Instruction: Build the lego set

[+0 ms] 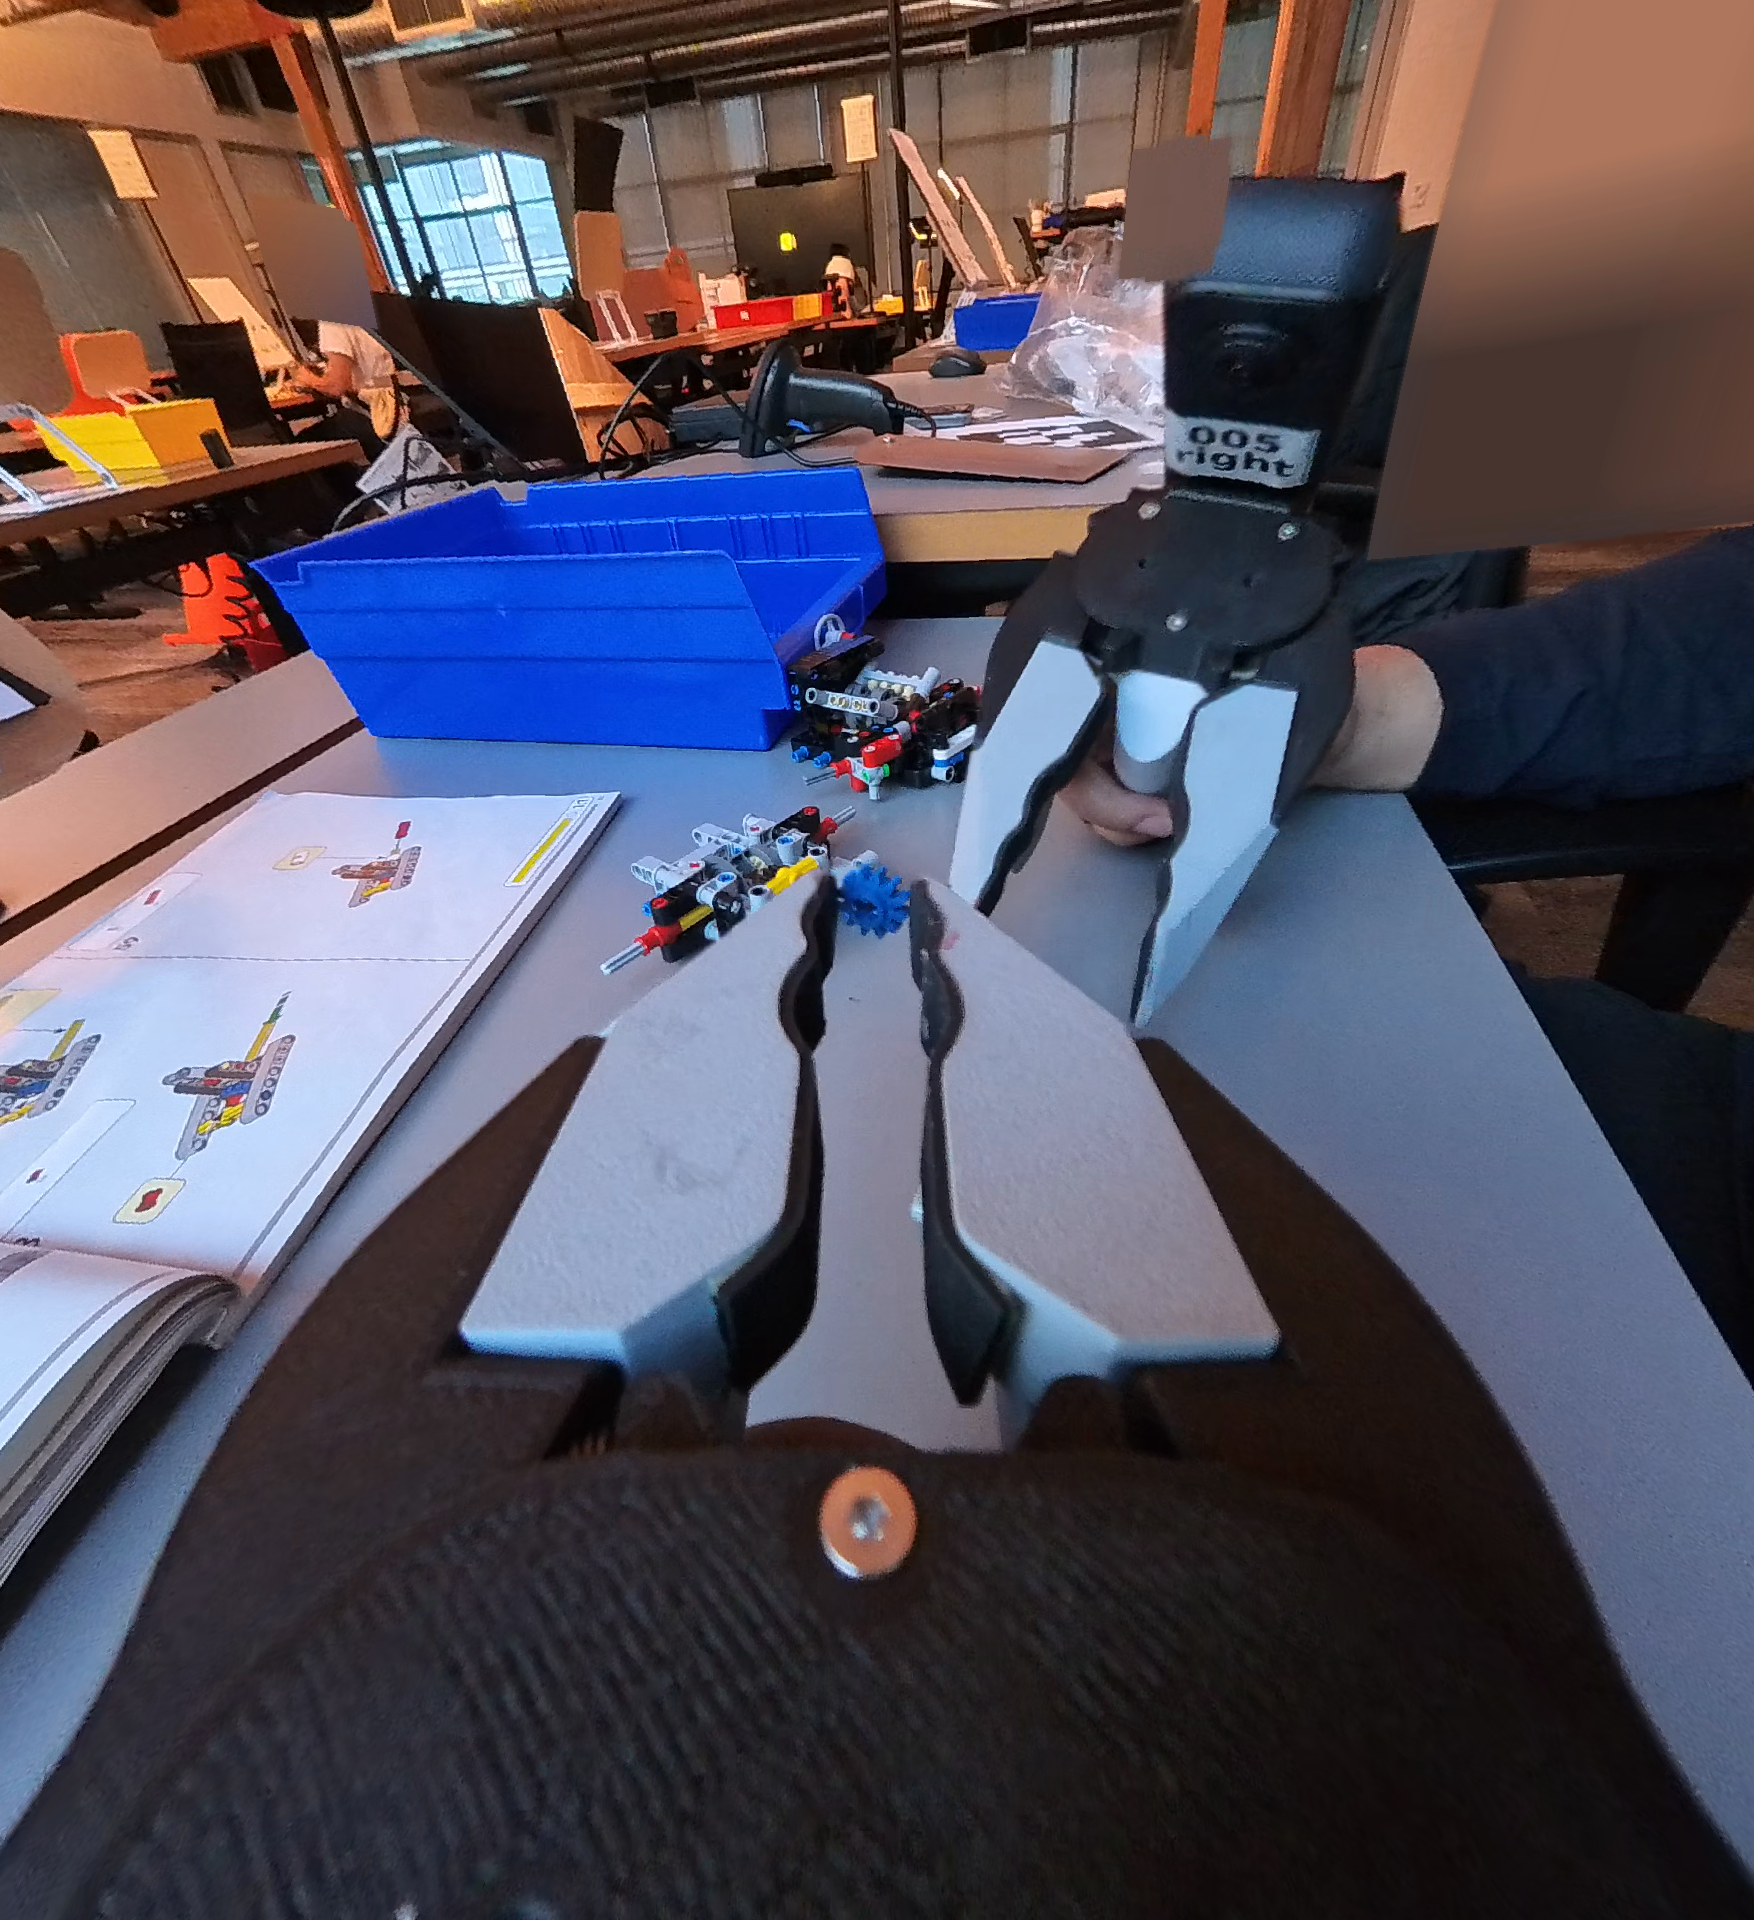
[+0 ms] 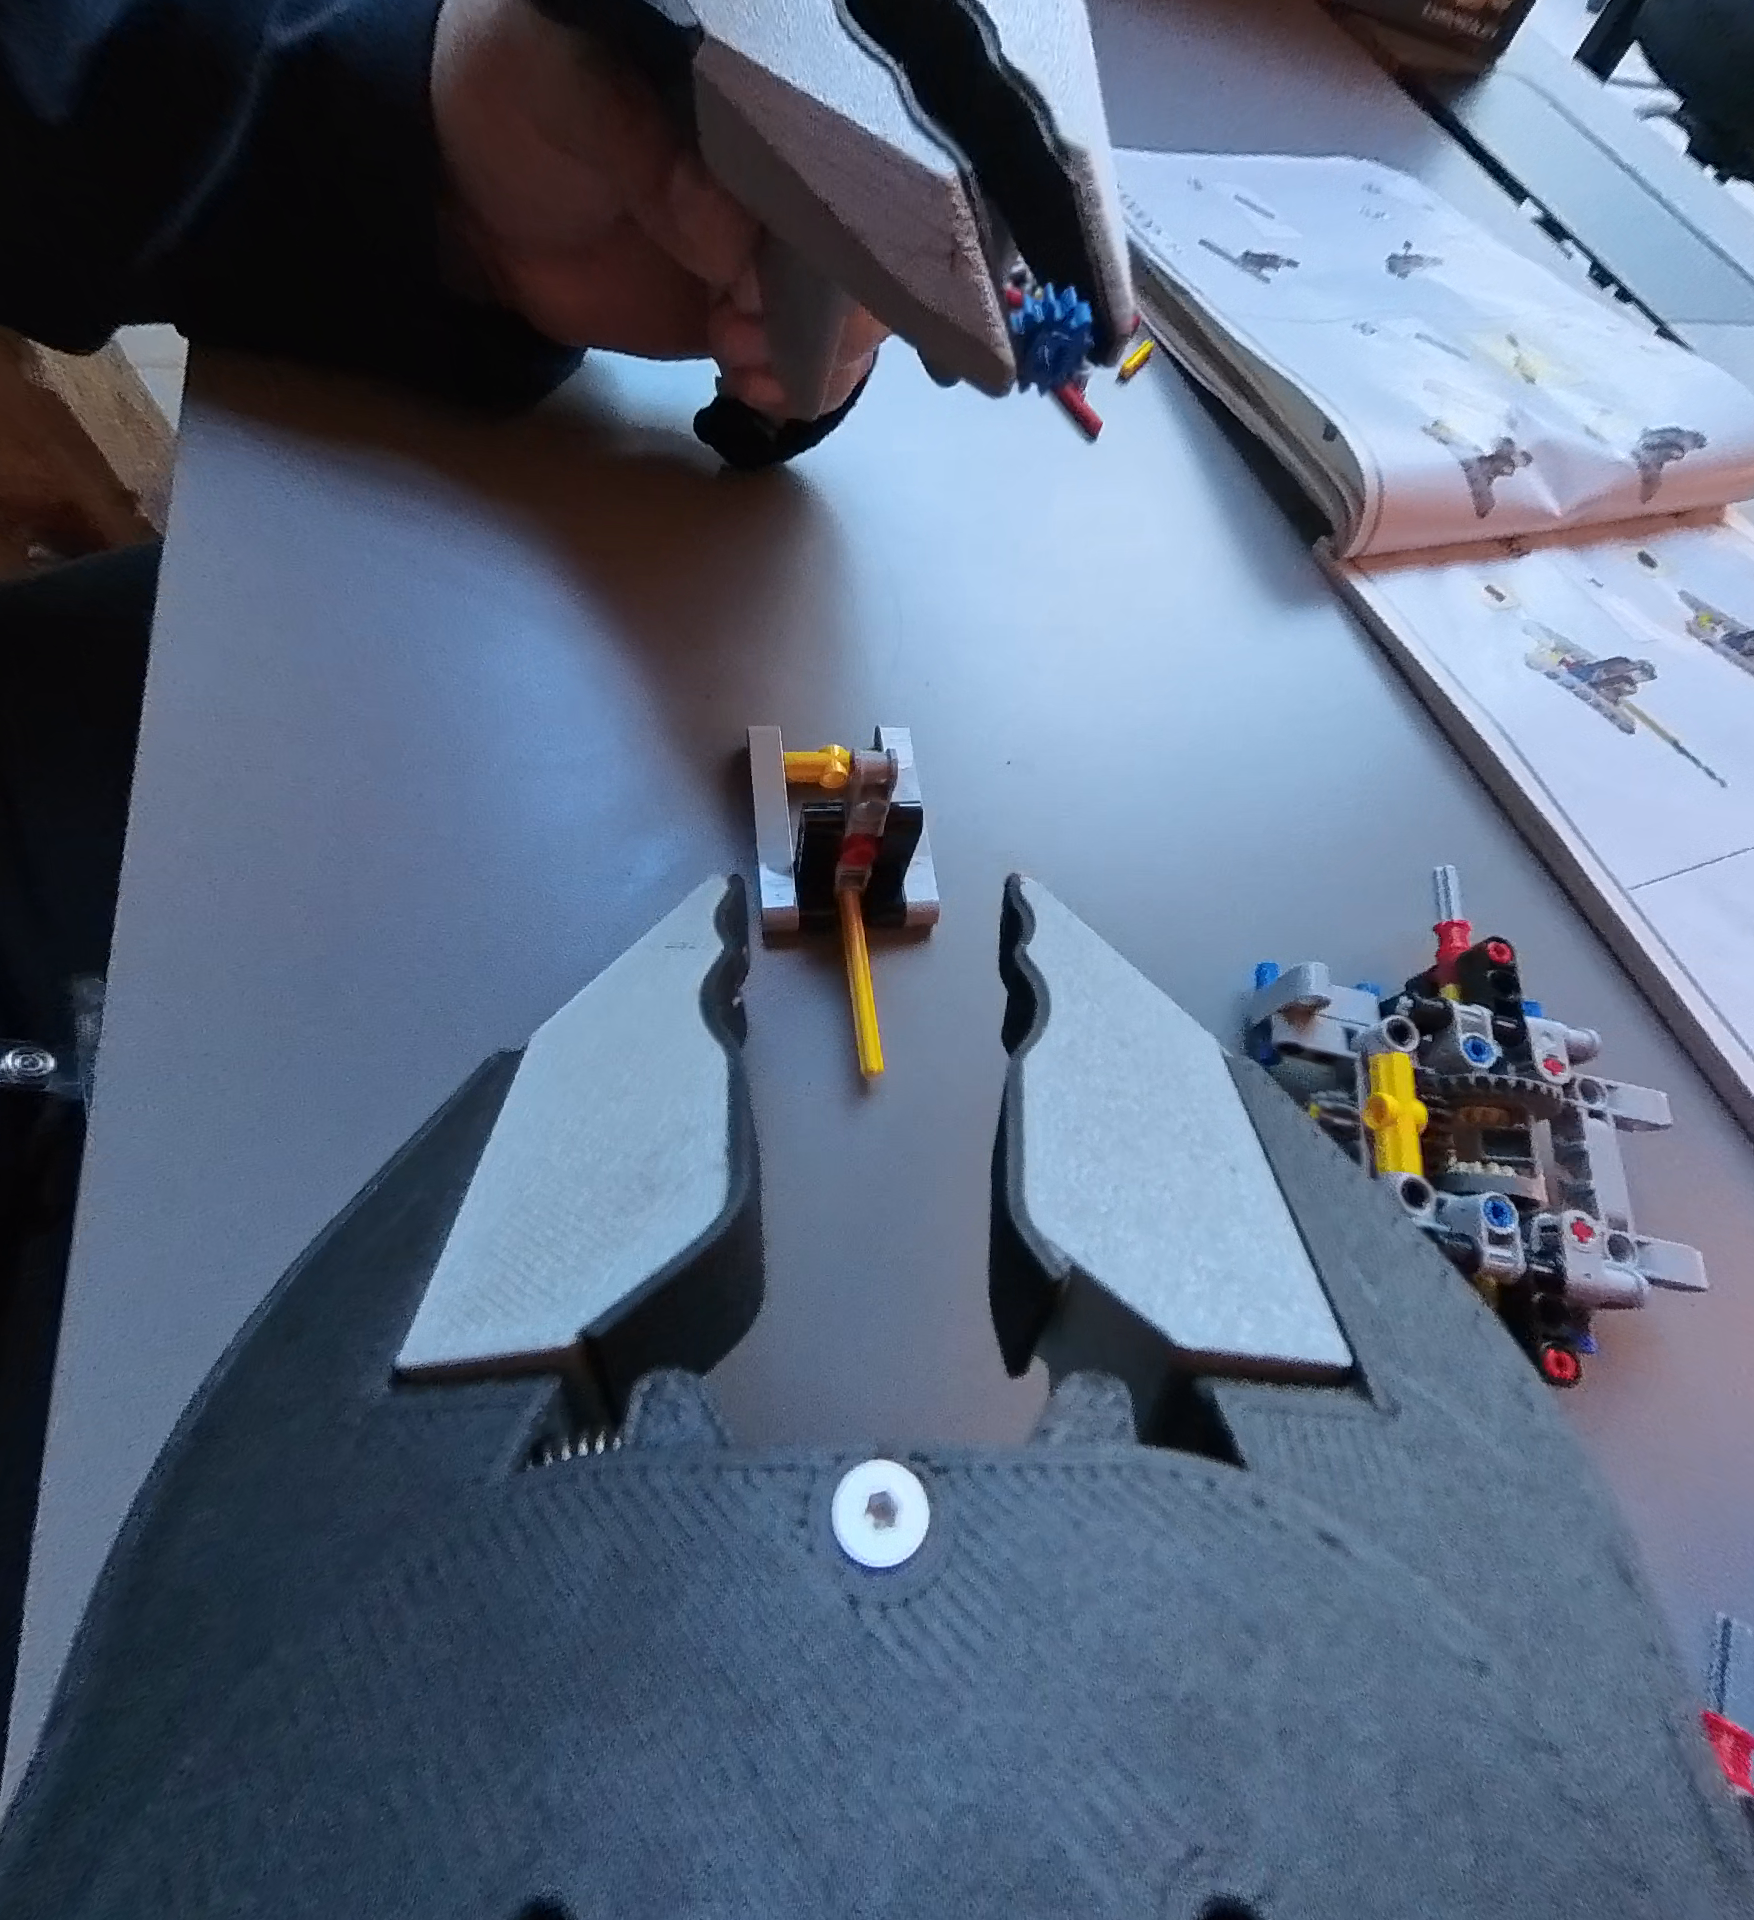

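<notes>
left hand-held gripper [image 1: 873, 894] is clamped on a small blue gear [image 1: 871, 900], pads pressing both sides of it; the right wrist view shows the gear [image 2: 1049, 338] pinched at the tips above the bench [image 2: 437, 727], with a red pin [image 2: 1083, 407] poking out below it. an open instruction booklet [image 1: 260, 997] lies along the left side of the bench. a grey-black brick assembly [image 1: 738, 883] with yellow and red axles sits just left of the left gripper tips. behind it a blue bin [image 1: 582, 613] stands at the far edge, with a second, darker brick assembly [image 1: 888, 717] touching its right corner. right hand-held gripper [image 2: 873, 914] has its fingers apart, gripping nothing, hovering over the bench near the right edge. just beyond its tips sits a small grey and black brick piece [image 2: 842, 831], its yellow axle [image 2: 862, 997] reaching back between the fingers without touching either pad. a hand [image 1: 1122, 805] holds that gripper's handle.
</notes>
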`<state>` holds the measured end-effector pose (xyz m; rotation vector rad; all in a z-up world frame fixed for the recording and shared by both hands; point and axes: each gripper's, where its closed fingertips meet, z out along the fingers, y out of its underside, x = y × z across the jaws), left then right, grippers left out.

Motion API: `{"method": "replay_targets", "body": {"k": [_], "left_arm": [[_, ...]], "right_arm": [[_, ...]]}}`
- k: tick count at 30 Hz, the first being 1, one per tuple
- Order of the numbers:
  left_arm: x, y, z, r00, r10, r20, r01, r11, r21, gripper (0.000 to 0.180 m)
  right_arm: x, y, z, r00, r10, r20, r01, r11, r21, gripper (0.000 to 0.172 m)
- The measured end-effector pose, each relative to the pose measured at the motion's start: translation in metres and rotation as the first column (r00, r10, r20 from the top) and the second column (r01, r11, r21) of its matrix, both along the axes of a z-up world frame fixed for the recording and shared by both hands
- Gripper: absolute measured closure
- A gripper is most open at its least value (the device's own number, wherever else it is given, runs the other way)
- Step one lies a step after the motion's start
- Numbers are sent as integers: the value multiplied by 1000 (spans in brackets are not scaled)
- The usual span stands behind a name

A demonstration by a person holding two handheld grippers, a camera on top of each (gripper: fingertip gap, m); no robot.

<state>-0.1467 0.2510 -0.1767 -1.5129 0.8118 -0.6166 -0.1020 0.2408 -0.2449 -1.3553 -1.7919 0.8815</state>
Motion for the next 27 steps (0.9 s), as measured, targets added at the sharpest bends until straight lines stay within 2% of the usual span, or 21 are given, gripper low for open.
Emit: {"method": "replay_targets", "body": {"k": [9, 12, 17, 21, 27], "left_arm": [[1, 1, -2, 1000, 1, 4, -1, 1000, -21, 170], [1, 1, -2, 1000, 3, 3, -3, 1000, -21, 169], [1, 1, -2, 1000, 4, 5, -4, 1000, -21, 169], [0, 2, -2, 1000, 4, 7, -4, 1000, -25, 169], [1, 1, -2, 1000, 0, 4, 0, 1000, -25, 169]], "right_arm": [[-3, -2, -26, 983, 22, 182, -10, 998, -68, 119], [-3, -1, -29, 978, 22, 209, -3, 996, -88, 126], [-2, -4, -29, 978, 41, 206, -26, 997, -76, 169], [-2, -4, -26, 983, 33, 183, -26, 999, -42, 170], [-2, -3, -15, 993, 31, 115, -24, 998, -66, 171]]}}
